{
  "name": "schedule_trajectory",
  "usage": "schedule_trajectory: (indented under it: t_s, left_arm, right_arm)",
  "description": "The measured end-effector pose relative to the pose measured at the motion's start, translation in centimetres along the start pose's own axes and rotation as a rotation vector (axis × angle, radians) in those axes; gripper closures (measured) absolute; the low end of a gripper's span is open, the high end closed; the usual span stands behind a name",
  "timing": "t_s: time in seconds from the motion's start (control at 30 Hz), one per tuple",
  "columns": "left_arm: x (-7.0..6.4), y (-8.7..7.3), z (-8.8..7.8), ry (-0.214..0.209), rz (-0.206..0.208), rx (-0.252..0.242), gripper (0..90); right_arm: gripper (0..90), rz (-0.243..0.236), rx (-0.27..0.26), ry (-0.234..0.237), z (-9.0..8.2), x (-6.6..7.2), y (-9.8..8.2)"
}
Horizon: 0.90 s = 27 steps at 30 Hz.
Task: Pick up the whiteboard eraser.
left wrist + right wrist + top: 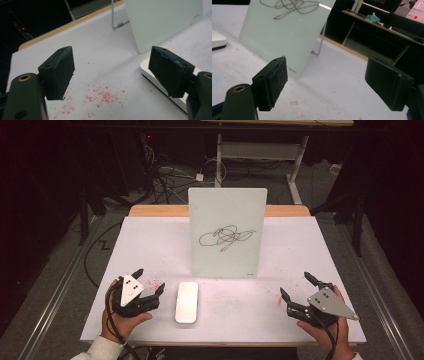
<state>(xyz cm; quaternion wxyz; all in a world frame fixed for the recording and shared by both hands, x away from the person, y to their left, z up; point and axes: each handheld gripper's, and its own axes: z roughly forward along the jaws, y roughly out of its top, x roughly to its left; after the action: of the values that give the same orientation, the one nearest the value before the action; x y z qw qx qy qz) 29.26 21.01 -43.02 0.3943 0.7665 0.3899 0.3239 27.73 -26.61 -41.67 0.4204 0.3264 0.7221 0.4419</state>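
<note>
My left tool (148, 281) and right tool (296, 286) both gape wide and hold nothing, near the tabletop's (150, 245) near corners, while the white eraser (187, 302) lies flat just beside my left tool, its long axis running from the near edge toward the upright scribbled whiteboard (227, 232).

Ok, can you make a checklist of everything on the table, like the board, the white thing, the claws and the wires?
Surface: white table top with red specks near the left claw.
Job's things: whiteboard propped upright, black scribble on it; white eraser lying flat in front of it.
Clutter: nothing seen.
Grippers: left claw open, beside the eraser, holding nothing; right claw open, holding nothing.
Cables: one trails from each claw; a tangle on the floor behind the table.
Surroundings: dark room, table legs behind.
</note>
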Motion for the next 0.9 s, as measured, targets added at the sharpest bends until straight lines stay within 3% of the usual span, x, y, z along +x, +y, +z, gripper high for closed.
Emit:
schedule_trajectory:
  t_s: [0.1, 0.13, 0.2, 0.3, 0.33, 0.47, 0.63, 0.7, 0.8, 0.9]
  left_arm:
    - [-0.1, 0.1, -0.1, -0.015, -0.022, 0.015, 20.6]
    - [-0.3, 0.4, -0.3, 0.003, -0.038, 0.039, 21.4]
    - [-0.7, 0.8, -0.4, 0.002, -0.055, 0.064, 22.6]
    - [-1.4, 1.3, -0.5, -0.022, -0.063, 0.081, 22.6]
    - [-2.3, 2.0, -0.4, -0.033, -0.080, 0.112, 22.6]
    - [-3.7, 3.5, 0.8, -0.088, -0.175, 0.184, 22.6]
    - [-5.4, 4.2, 3.0, -0.098, -0.199, 0.250, 20.5]
    - [-5.9, 4.2, 4.2, -0.103, -0.227, 0.304, 19.6]
    - [-6.4, 3.7, 5.0, -0.128, -0.262, 0.352, 19.5]
    - [-6.8, 3.3, 5.3, -0.127, -0.269, 0.376, 19.6]
  right_arm:
    - [18.6, -0.003, 0.012, -0.002, 0.2, 0.0, -0.1]
    - [18.6, -0.008, 0.017, -0.003, 0.3, 0.1, -0.2]
    - [18.6, -0.017, 0.027, -0.010, 0.4, 0.1, -0.3]
    - [19.0, -0.016, 0.038, -0.017, 0.7, 0.1, -0.2]
    - [19.0, -0.018, 0.040, -0.015, 0.8, 0.1, -0.3]
    - [20.0, -0.032, 0.047, -0.038, 1.1, 0.3, -0.4]
    - [20.0, -0.055, 0.047, -0.035, 1.4, 0.6, -0.4]
    - [19.9, -0.068, 0.055, -0.028, 1.5, 0.8, -0.5]
    - [19.8, -0.070, 0.062, -0.022, 1.6, 0.8, -0.6]
    - [19.7, -0.081, 0.063, -0.020, 1.6, 0.9, -0.6]
